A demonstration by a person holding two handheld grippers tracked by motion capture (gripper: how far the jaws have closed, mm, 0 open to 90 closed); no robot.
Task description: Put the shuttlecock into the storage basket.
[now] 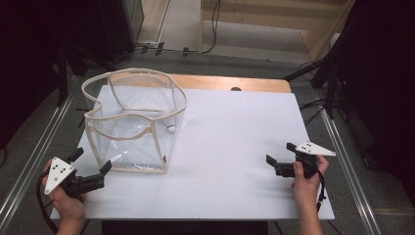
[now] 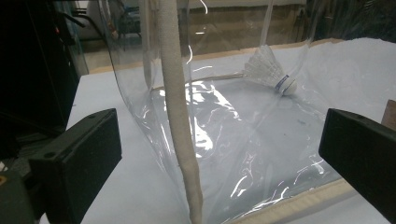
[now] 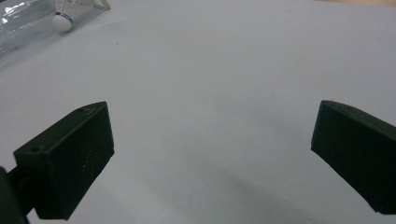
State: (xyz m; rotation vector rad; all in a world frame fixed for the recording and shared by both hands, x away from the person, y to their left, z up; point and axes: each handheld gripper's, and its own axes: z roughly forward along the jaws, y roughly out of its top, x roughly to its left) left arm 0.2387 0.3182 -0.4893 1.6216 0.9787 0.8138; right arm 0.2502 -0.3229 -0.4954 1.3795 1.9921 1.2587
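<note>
My left fingers (image 1: 91,161) are spread wide at the near corner of the clear bag (image 1: 134,122), standing upright on the worktop (image 1: 235,147). The shuttlecock (image 2: 273,72) lies inside, cork toward my right fingers (image 1: 280,153), released.

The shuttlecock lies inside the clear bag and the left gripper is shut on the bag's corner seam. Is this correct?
Not quite. The shuttlecock does lie inside the clear bag, but the left gripper is open: the left gripper view shows its jaws wide apart on either side of the corner seam.
</note>
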